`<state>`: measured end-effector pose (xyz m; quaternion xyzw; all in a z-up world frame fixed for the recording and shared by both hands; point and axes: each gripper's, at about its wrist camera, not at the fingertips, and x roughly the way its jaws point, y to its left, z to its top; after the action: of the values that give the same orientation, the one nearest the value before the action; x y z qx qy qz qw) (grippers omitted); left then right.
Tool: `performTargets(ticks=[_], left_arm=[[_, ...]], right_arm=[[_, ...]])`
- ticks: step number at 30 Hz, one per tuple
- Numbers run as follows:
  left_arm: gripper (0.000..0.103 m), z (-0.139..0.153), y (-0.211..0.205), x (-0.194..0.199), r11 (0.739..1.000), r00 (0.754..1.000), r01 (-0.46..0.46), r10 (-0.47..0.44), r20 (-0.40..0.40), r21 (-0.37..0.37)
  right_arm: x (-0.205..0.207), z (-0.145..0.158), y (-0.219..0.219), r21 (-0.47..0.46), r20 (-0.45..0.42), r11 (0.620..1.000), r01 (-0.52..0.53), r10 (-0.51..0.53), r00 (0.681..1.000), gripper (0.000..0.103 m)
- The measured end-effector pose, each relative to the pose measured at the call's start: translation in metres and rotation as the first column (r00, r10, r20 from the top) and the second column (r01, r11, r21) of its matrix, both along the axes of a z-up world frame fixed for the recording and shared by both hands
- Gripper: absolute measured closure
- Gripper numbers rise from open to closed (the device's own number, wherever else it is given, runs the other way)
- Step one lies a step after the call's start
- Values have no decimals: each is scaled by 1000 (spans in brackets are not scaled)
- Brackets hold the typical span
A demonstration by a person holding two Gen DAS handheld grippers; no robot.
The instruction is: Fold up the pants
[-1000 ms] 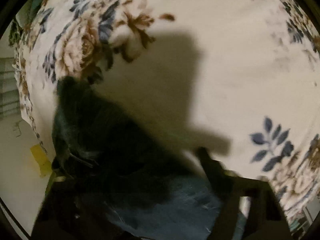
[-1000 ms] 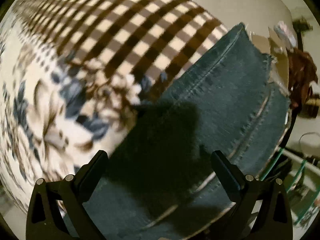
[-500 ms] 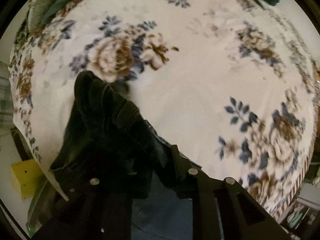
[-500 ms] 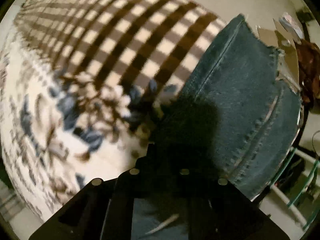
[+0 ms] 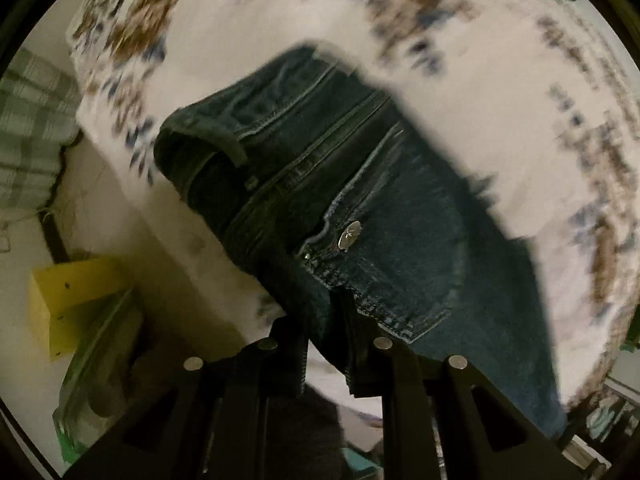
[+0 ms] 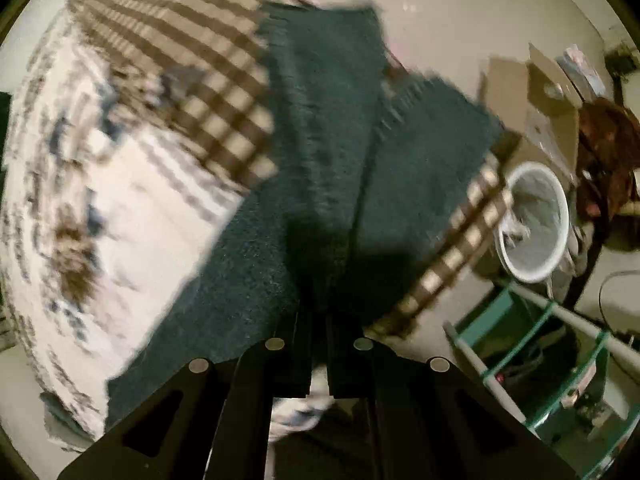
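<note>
Dark blue jeans (image 5: 360, 184) lie on a bed with a flowered cover (image 5: 500, 92). In the left wrist view the waistband end with a metal button (image 5: 349, 234) hangs up toward my left gripper (image 5: 326, 320), which is shut on the denim near the waistband. In the right wrist view the two leg ends (image 6: 340, 140) spread over the checked part of the cover (image 6: 192, 60). My right gripper (image 6: 318, 320) is shut on the leg fabric and lifts it. Both views are blurred by motion.
A yellow box (image 5: 68, 300) and a glass shelf (image 5: 100, 360) stand on the floor left of the bed. In the right wrist view a white bin (image 6: 534, 224), cardboard boxes (image 6: 540, 92) and a glass-shelved rack (image 6: 560, 360) stand past the bed's edge.
Both grippers closed on the jeans over the last second and have lifted the fabric. The views have pulled back and up from the bed.
</note>
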<state>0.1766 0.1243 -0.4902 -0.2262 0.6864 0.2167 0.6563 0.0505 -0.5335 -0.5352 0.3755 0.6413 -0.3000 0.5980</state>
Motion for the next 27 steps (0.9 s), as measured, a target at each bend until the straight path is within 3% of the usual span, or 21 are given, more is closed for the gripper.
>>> performTargets(ticks=[4,8,10,12,14,17,18,19,21,23,27], left_arm=[[91,-33,6,-10,1000,1000,-20,20,-12,8],[89,-35,12,-9,999,999,-48,48,-5,-4],[89,-24,11,-13,999,999,-38,38,10,0],[89,-6,9,-16,1000,999,-30,30,43,7],[85,8,3,-18,1000,998,-20,18,67,19],[51,27,-12,-16,998,992,36,-41,121,43],[25,30,-21,-13,996,988,70,-77,132,52],[13,30,-29,-10,994,985,93,-101,137,61],[13,28,-59,-1,977,969,181,-196,153,111],[13,25,-81,1,966,957,231,-247,154,114],[13,6,-130,12,931,923,343,-359,140,123]], right_arm=[[-26,-36,0,11,-38,1000,-2,3,999,98],[-32,-60,-2,37,-53,999,-22,24,998,94],[-28,-67,-1,63,-49,998,-32,35,998,79],[-27,-59,-4,73,-27,995,-71,73,997,51],[-27,-43,-8,47,12,994,-101,101,995,46],[-22,-18,-14,-38,57,988,-147,149,987,36],[-16,-9,-19,-89,74,982,-167,174,982,34],[-10,-5,-23,-115,80,977,-179,189,979,31],[9,-3,-33,-186,86,957,-220,239,967,23],[32,-8,-39,-239,78,939,-249,274,959,17],[71,-36,-53,-265,54,913,-310,335,941,14]])
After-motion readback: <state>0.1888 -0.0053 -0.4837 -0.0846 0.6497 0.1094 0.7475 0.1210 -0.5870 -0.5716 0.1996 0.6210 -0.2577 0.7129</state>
